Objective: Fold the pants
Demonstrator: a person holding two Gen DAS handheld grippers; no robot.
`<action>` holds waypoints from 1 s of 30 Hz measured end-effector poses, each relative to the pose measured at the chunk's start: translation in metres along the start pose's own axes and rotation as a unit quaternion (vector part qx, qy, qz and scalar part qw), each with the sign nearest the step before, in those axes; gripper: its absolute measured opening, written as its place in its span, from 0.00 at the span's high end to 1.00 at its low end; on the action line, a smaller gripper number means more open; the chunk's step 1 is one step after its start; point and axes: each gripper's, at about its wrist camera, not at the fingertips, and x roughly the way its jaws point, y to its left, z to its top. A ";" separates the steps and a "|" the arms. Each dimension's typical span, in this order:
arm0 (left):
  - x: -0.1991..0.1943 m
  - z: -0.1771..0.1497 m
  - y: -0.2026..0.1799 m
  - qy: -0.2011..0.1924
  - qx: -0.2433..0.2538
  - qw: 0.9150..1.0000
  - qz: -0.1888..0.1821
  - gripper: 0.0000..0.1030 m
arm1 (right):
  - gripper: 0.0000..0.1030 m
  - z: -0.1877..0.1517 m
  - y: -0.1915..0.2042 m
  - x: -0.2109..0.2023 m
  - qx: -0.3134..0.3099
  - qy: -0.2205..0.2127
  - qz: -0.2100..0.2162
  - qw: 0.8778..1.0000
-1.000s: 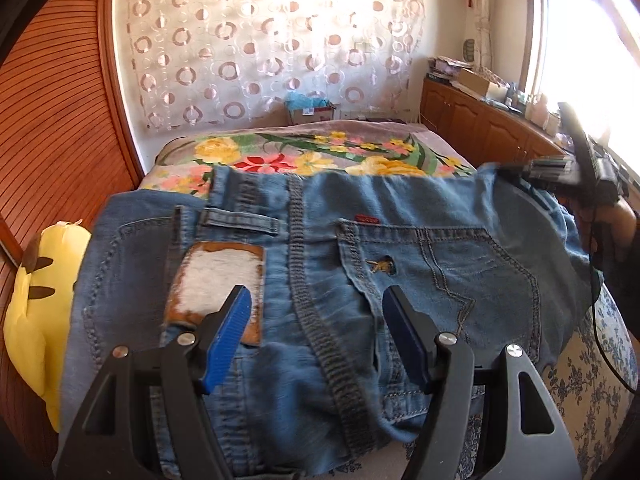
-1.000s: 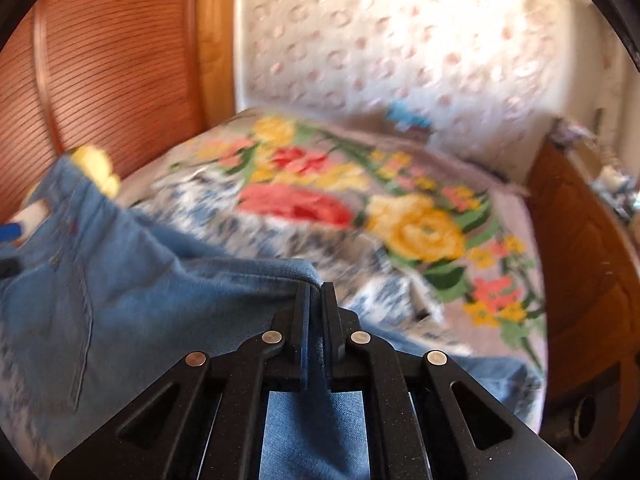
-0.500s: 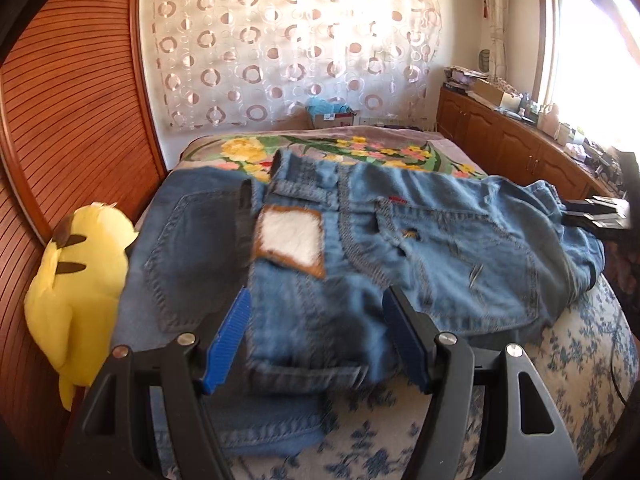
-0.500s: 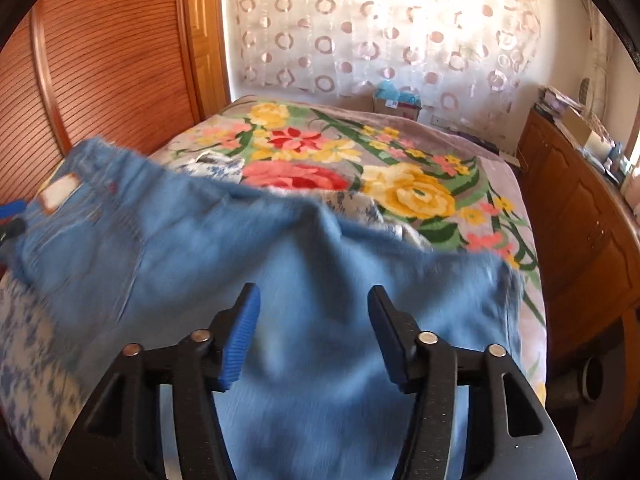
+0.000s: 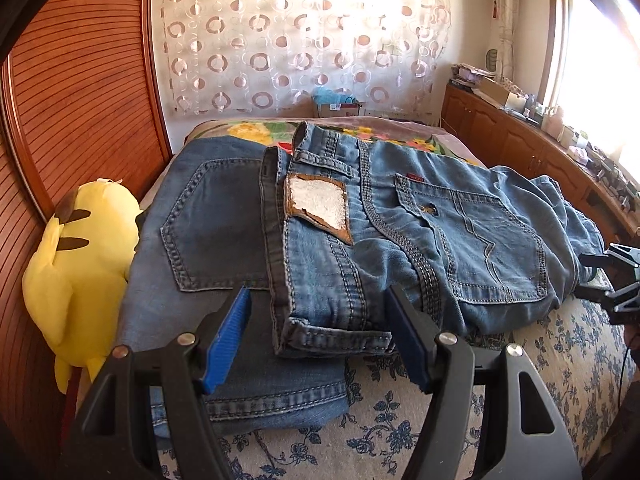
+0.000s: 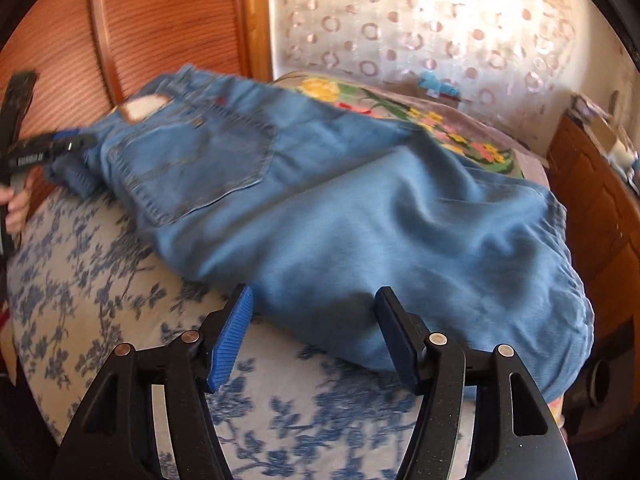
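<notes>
Both grippers, left (image 5: 318, 332) and right (image 6: 314, 334), gaped wide, holding nothing. Blue jeans (image 5: 400, 240) lay folded and rumpled on the bed (image 5: 540, 380), just ahead of each.

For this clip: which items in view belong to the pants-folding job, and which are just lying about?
Part of the job:
- jeans
- left gripper, open
- right gripper, open

Lying about:
- yellow plush toy
- darker folded jeans
- floral bedspread
- wooden cabinet

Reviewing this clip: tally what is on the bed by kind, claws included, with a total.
Blue jeans: 2, the lighter pair lying partly over the darker pair
Yellow plush toy: 1
Claws: 2, left claw and right claw, both open and empty
Total: 5
</notes>
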 end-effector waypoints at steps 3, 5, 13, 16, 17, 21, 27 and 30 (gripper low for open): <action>0.005 0.000 0.003 0.007 -0.003 1.000 -0.008 0.33 | 0.31 0.000 0.010 0.008 -0.010 0.007 -0.005 1.000; 0.008 0.002 0.005 0.009 -0.003 1.000 -0.011 0.33 | 0.30 -0.001 0.017 0.014 -0.025 0.013 -0.019 0.999; 0.011 0.001 0.009 0.011 -0.012 0.999 -0.052 0.54 | 0.33 -0.001 0.025 0.031 -0.042 0.019 -0.053 0.998; 0.009 0.001 0.001 0.006 0.005 0.999 -0.046 0.65 | 0.45 -0.002 0.021 0.030 -0.037 0.012 -0.057 0.998; 0.007 0.001 -0.002 0.004 0.009 0.999 -0.044 0.67 | 0.54 -0.003 0.020 0.030 -0.034 0.011 -0.054 0.998; 0.002 0.005 -0.010 -0.001 0.019 0.999 -0.040 0.85 | 0.84 -0.003 0.020 0.026 -0.032 -0.002 -0.057 0.998; -0.018 0.023 -0.022 -0.034 0.022 0.998 -0.043 0.90 | 0.90 0.014 0.005 0.000 0.009 -0.043 -0.048 0.998; -0.039 0.038 -0.029 -0.062 0.028 0.997 -0.042 0.90 | 0.91 0.023 0.002 -0.017 0.011 -0.062 -0.060 0.996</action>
